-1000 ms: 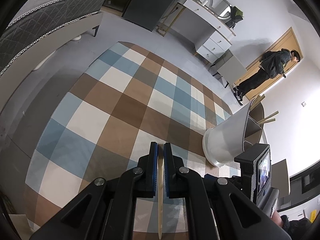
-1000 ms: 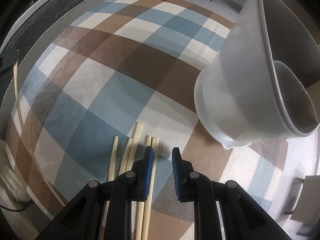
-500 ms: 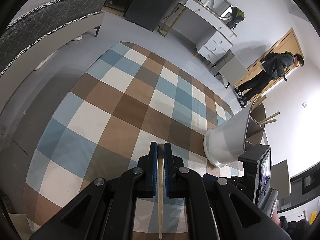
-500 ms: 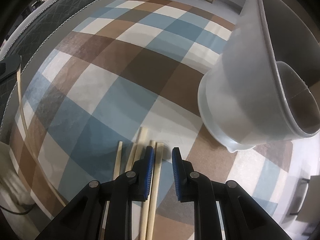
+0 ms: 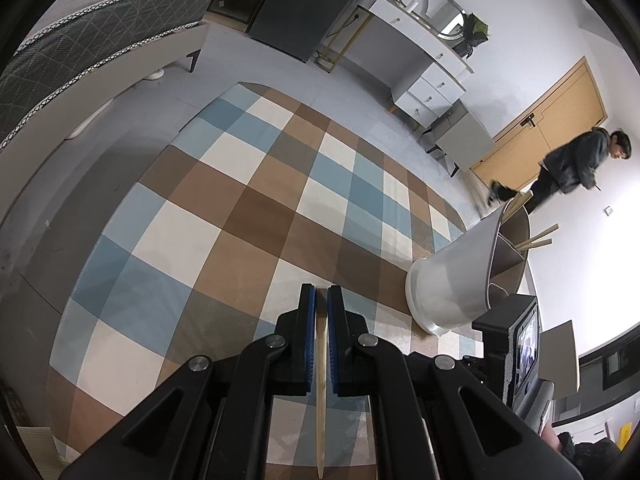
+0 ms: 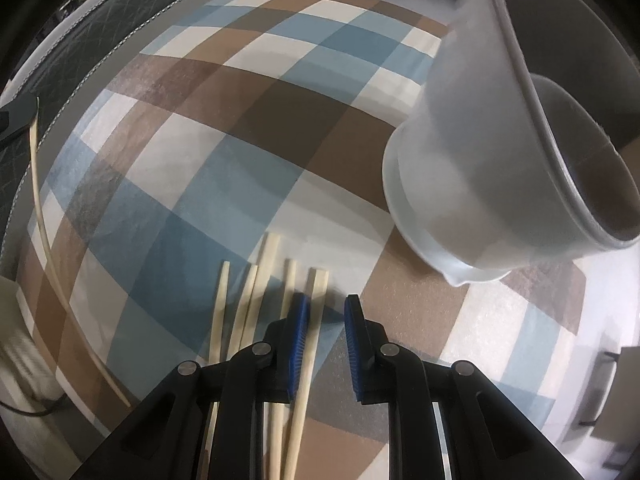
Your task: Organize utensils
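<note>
My left gripper (image 5: pixel 321 294) is shut on a pale wooden chopstick (image 5: pixel 320 380) that runs back between the blue pads, held above the checked tablecloth. A grey-white utensil holder (image 5: pixel 464 276) with divided compartments stands to the right, two chopsticks (image 5: pixel 538 238) sticking out of it. In the right wrist view, my right gripper (image 6: pixel 326 304) is open, low over several loose chopsticks (image 6: pixel 260 300) lying on the cloth; one chopstick (image 6: pixel 310 332) lies just inside the left pad. The holder (image 6: pixel 480 176) stands close at the upper right. The left gripper's chopstick (image 6: pixel 52 240) shows at the far left.
The round table carries a blue, brown and cream checked cloth (image 5: pixel 248 216). The right gripper's body with a small screen (image 5: pixel 520 344) shows beside the holder. A bed (image 5: pixel 80 48), a white dresser (image 5: pixel 420 64) and a person (image 5: pixel 568 168) by a wooden door are behind.
My right gripper has pulled back slightly and shifted, so more of the loose chopsticks show ahead of it. The left gripper holds still with its chopstick. The person at the door has walked right.
</note>
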Tool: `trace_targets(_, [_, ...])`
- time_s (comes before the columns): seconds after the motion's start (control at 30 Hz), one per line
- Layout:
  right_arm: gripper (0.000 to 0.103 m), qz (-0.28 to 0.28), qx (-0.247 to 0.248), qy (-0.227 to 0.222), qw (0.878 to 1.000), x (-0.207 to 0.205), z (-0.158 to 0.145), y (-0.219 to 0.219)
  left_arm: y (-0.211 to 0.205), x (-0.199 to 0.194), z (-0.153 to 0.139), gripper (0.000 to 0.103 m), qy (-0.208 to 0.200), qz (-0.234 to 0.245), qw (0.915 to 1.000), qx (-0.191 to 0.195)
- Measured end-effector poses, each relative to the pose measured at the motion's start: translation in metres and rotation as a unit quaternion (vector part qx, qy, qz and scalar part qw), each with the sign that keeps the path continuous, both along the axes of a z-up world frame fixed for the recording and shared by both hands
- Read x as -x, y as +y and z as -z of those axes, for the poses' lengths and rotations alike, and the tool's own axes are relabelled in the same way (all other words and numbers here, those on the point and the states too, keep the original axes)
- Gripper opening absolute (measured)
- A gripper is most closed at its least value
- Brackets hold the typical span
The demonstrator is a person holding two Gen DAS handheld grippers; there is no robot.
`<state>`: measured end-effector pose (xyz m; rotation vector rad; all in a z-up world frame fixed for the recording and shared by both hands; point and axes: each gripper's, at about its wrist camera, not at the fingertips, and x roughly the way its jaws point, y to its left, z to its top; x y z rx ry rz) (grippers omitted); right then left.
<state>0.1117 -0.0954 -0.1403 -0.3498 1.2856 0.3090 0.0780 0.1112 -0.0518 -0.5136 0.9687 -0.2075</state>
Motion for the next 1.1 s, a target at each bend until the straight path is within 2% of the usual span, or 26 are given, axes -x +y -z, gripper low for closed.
trace_targets(0.13, [0.017,-0.007,0.009,-0.012,1.000,0.000,0.001,0.014,-0.001,0.000,0.000,0.002,0.002,0.001,1.0000,0.000])
trace_targets(0.2, [0.007,-0.008,-0.001,-0.011,1.000,0.001,0.000,0.017,-0.001,-0.001,0.001,0.002,0.003,0.003,1.0000,-0.003])
trace_targets(0.27, [0.006,-0.003,-0.006,-0.020,1.000,0.003,-0.001,0.016,-0.002,-0.001,0.000,0.002,0.004,0.007,1.0000,-0.004])
trace_targets(0.43, [0.005,0.031,-0.059,-0.053,0.996,0.023,-0.016,-0.005,-0.010,0.004,-0.004,0.002,-0.001,0.029,0.9994,-0.019])
trace_targets(0.53, [0.005,0.061,-0.108,-0.106,0.987,0.046,-0.044,-0.033,-0.023,0.012,-0.012,0.002,-0.014,0.053,0.9975,-0.044])
trace_targets(0.63, [0.005,0.084,-0.140,-0.152,0.975,0.069,-0.068,-0.054,-0.034,0.018,-0.018,0.002,-0.014,0.072,0.9960,-0.051])
trace_targets(0.8, [0.005,0.134,-0.194,-0.220,0.946,0.100,-0.103,-0.092,-0.054,0.029,-0.033,0.002,-0.022,0.097,0.9924,-0.073])
trace_targets(0.93, [0.005,0.147,-0.212,-0.247,0.934,0.107,-0.115,-0.090,-0.074,0.036,-0.045,0.002,-0.031,0.123,0.9863,-0.106])
trace_targets(1.1, [0.005,0.157,-0.235,-0.266,0.922,0.120,-0.125,-0.100,-0.096,0.041,-0.058,0.001,-0.034,0.153,0.9794,-0.128])
